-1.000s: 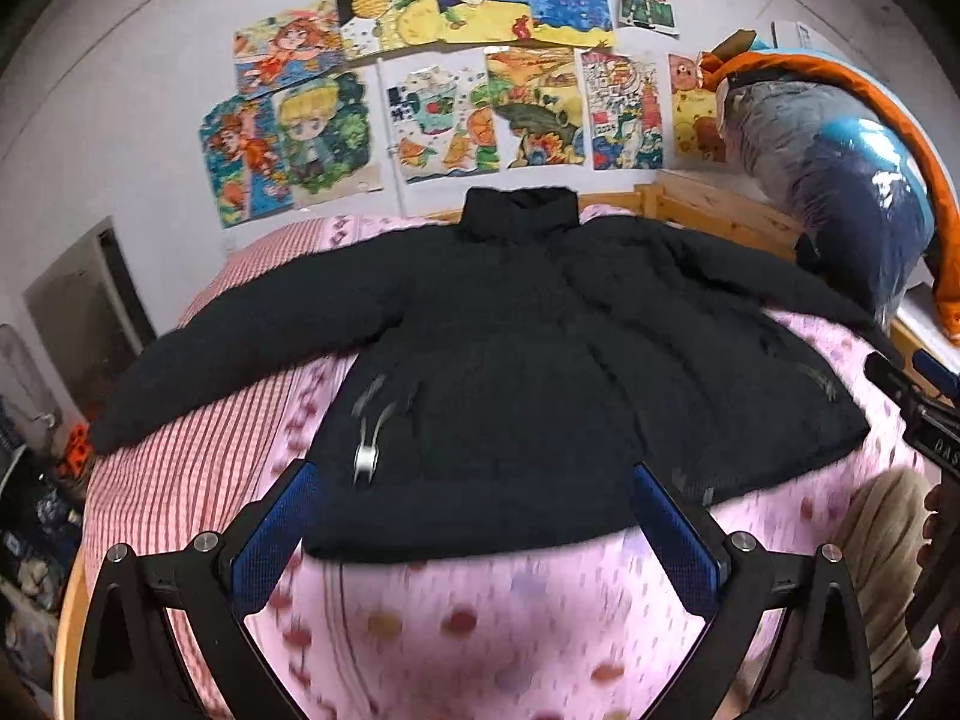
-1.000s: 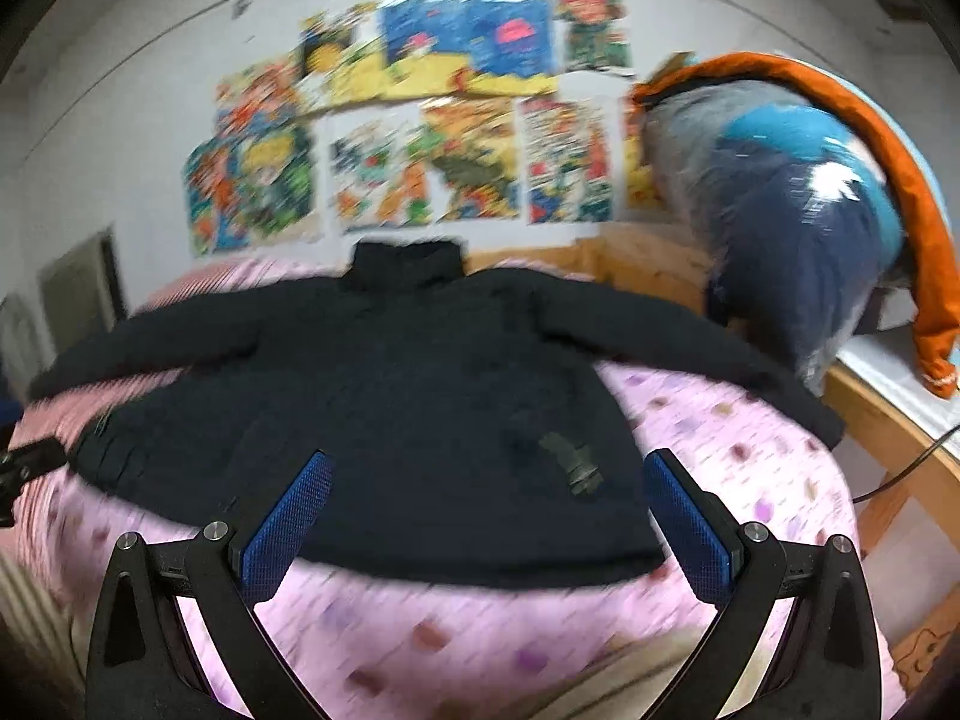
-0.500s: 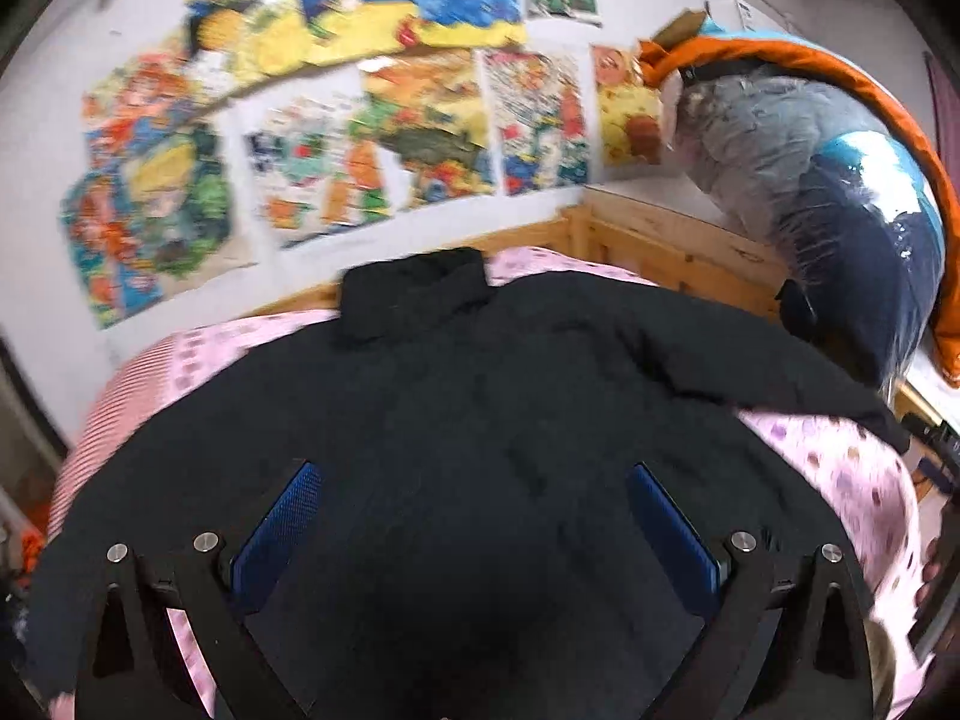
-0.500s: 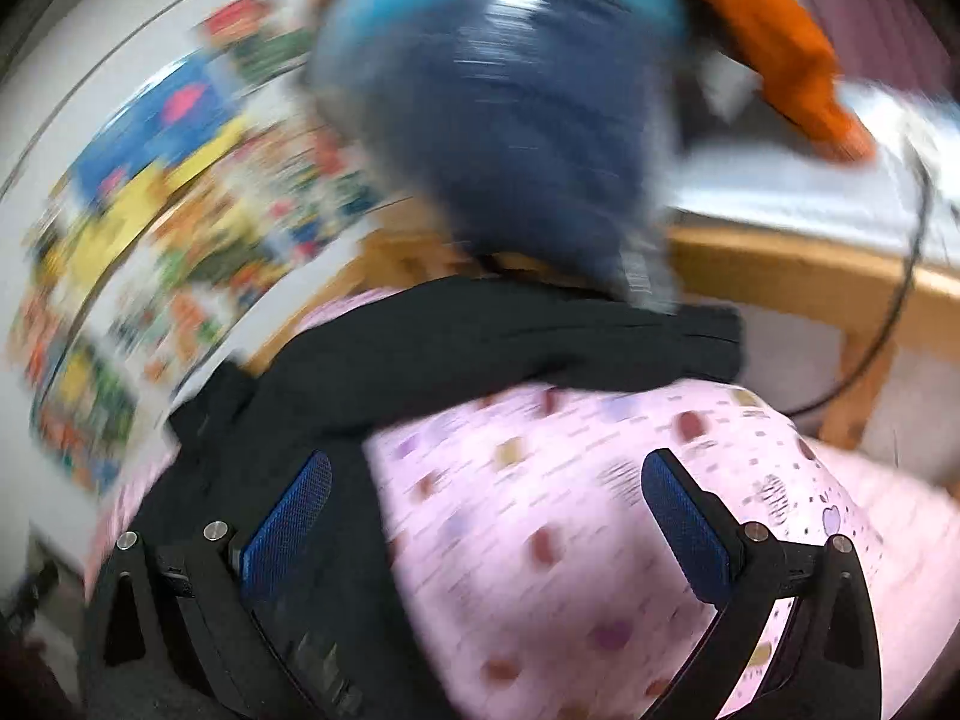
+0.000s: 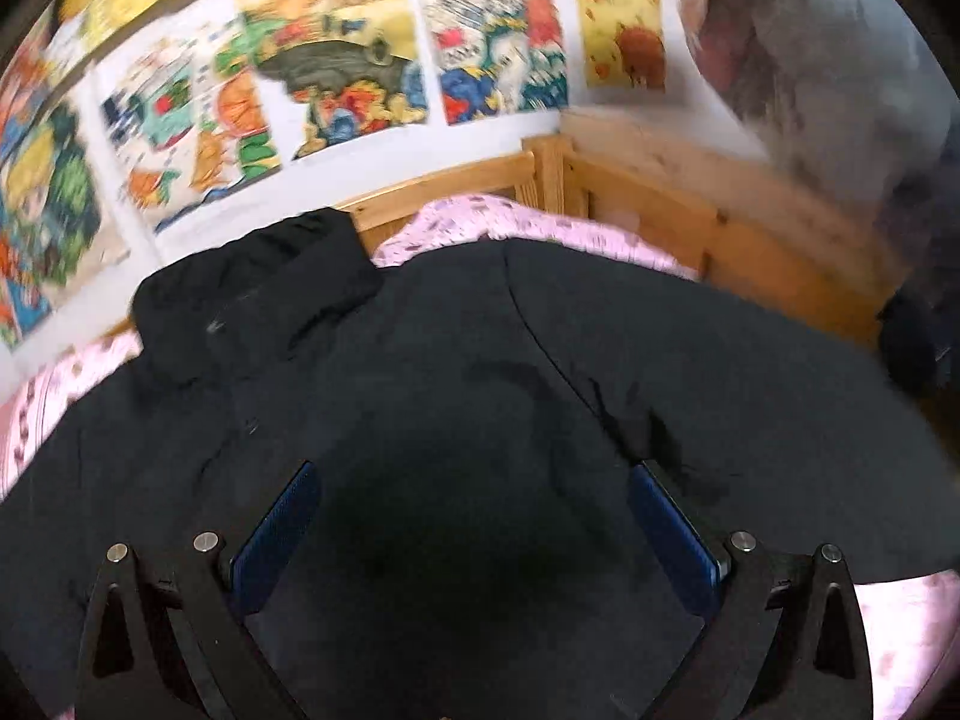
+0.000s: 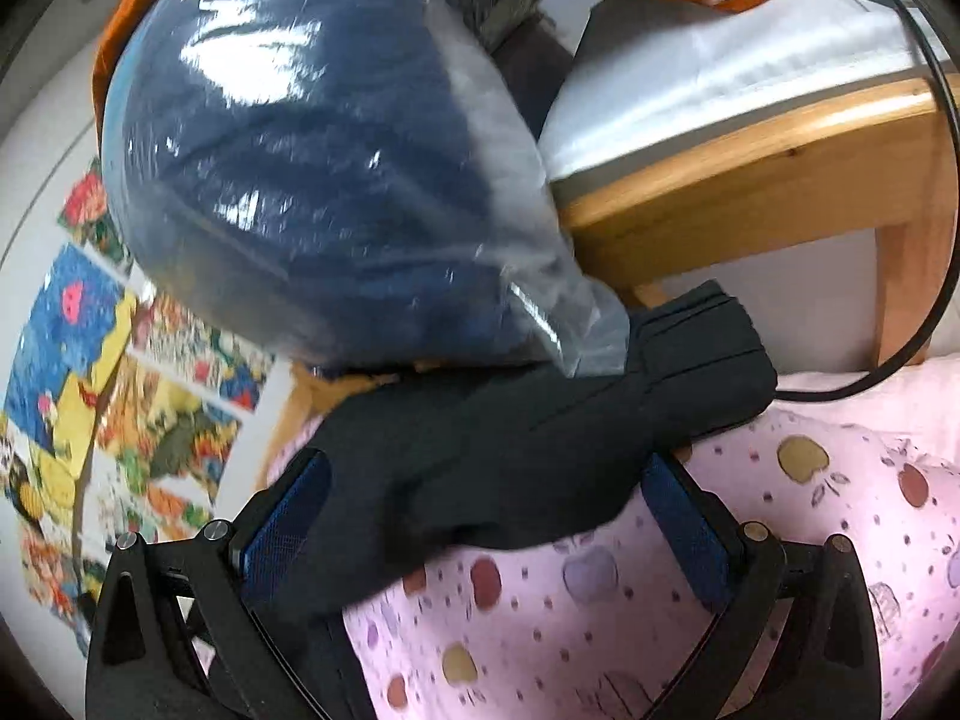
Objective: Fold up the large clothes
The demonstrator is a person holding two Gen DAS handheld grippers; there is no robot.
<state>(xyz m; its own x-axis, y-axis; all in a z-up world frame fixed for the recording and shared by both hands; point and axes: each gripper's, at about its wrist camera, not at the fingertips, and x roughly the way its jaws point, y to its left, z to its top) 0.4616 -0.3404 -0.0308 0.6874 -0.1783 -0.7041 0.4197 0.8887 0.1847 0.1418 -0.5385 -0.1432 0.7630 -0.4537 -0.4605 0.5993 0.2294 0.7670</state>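
Observation:
A large black jacket [image 5: 456,396] lies spread flat on a pink patterned bedsheet [image 5: 480,222], its collar [image 5: 252,294] toward the poster wall. My left gripper [image 5: 474,516] is open and hovers low over the jacket's upper body, near the right shoulder seam. In the right wrist view the jacket's right sleeve [image 6: 540,438] stretches across the sheet [image 6: 780,540], cuff [image 6: 708,354] to the right. My right gripper [image 6: 486,510] is open, its fingers either side of the sleeve, holding nothing.
A clear plastic bag of dark blue fabric [image 6: 312,150] hangs over the sleeve's far side. A wooden bed frame [image 6: 750,180] with a white mattress and a black cable [image 6: 936,240] are at the right. Colourful posters [image 5: 336,72] cover the wall behind a wooden headboard [image 5: 660,210].
Both grippers have moved forward and down. The left went from the hem over the jacket's body toward the collar. The right swung right to the right sleeve near its cuff.

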